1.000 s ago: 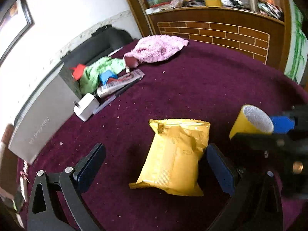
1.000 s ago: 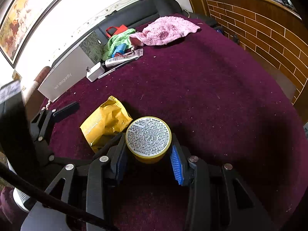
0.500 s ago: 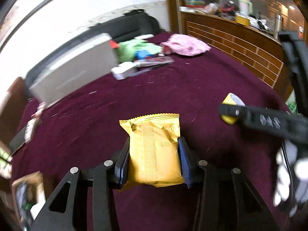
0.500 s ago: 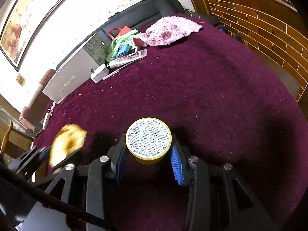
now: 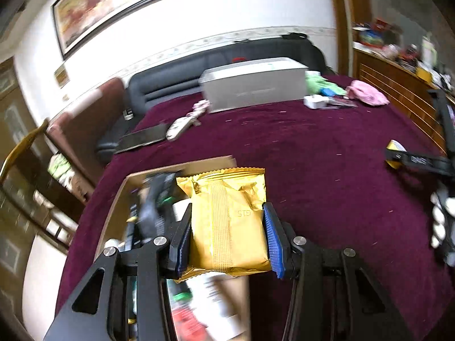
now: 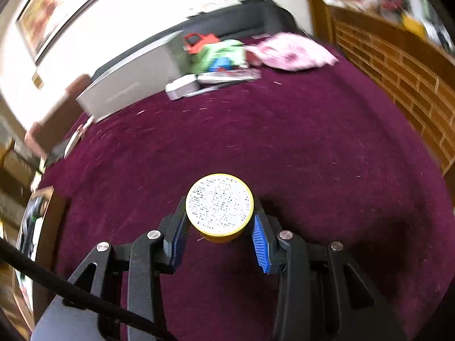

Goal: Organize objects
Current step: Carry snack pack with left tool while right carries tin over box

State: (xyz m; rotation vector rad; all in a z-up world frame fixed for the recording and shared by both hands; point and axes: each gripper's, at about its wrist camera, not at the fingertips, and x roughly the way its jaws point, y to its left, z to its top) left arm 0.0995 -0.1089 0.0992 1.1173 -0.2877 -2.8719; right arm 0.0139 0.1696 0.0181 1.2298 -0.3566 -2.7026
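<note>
Left gripper [image 5: 227, 236] clamped on yellow snack bag [image 5: 227, 221], bag's long axis running along the fingers, carried over the cardboard box [image 5: 119, 199] – box lies below, slightly left. Right gripper [image 6: 219, 227] clamped on yellow tin [image 6: 219, 207] – farther from box

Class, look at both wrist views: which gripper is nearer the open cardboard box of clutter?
Left. The left gripper, clamping the yellow snack packet, hangs over the cardboard box; the right gripper, gripping the yellow tin, is off to the box's side.
</note>
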